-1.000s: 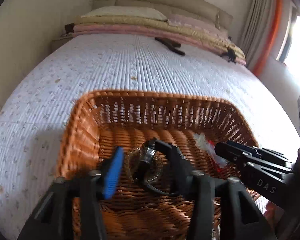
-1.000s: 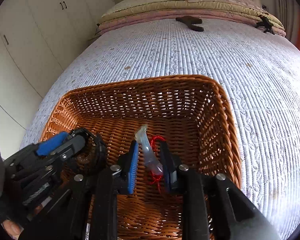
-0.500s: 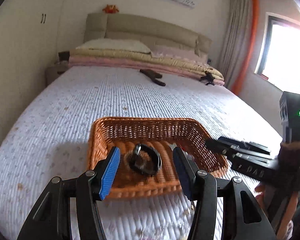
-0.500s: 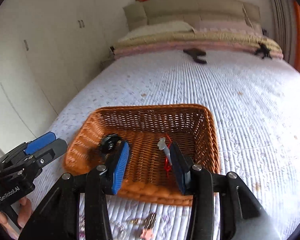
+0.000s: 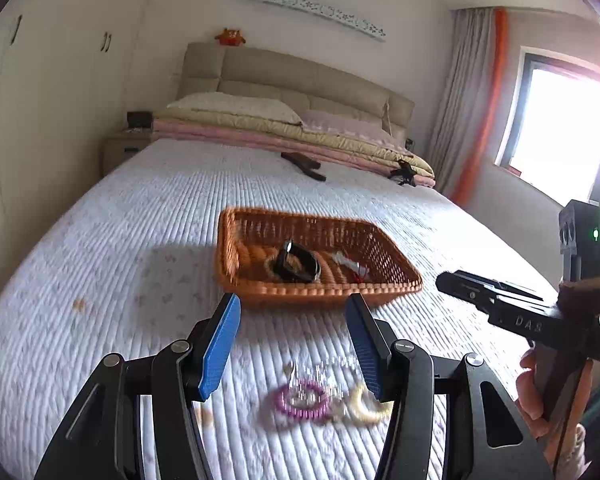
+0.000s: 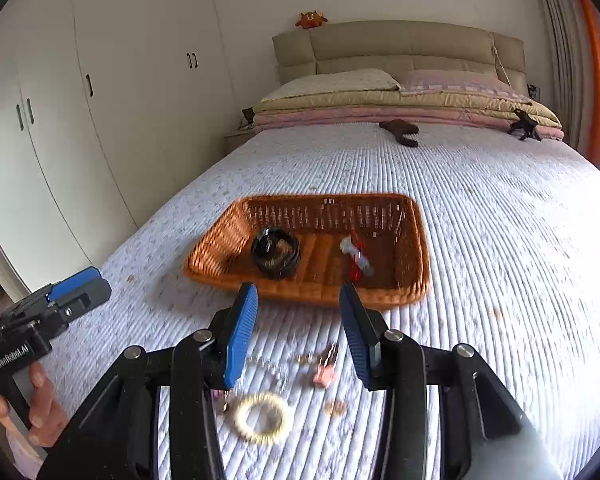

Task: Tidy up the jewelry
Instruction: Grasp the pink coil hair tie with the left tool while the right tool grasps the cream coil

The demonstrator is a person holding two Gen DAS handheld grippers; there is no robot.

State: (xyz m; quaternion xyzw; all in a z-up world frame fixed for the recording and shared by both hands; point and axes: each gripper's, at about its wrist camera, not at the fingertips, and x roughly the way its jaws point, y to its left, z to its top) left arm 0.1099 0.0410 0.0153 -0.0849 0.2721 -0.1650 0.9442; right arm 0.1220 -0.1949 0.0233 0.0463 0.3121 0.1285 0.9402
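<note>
Lots of blur up close: loose jewelry on the bed (image 6: 500, 208) smears in both views, small bits near the right gripper (image 6: 298, 332) hard to name — a pinkish piece (image 6: 325, 376), a brownish blob, thin chain maybe. Cream bead ring (image 6: 263, 417) reads ok in the right view; in the left view it's part-hidden behind the left gripper's (image 5: 292, 344) right finger. Purple ring (image 5: 302, 398) sits just beside it, chain stuff between them too blurred to call. Both grippers cut off at frame bottom.

Basket (image 5: 324, 290) on the bed, beyond the loose pile, well apart from both grippers. Inside: black band (image 5: 296, 266) lying over a pale bead bracelet on the left side, and on the right side a clear packet w/ red cord (image 6: 356, 258), details soft.

Left gripper fingers spread wide, nothing between them, above the loose pile. Right gripper fingers spread too, holding nothing, over the small bits. Each gripper shows at the edge of the other's view, hand on handle
</note>
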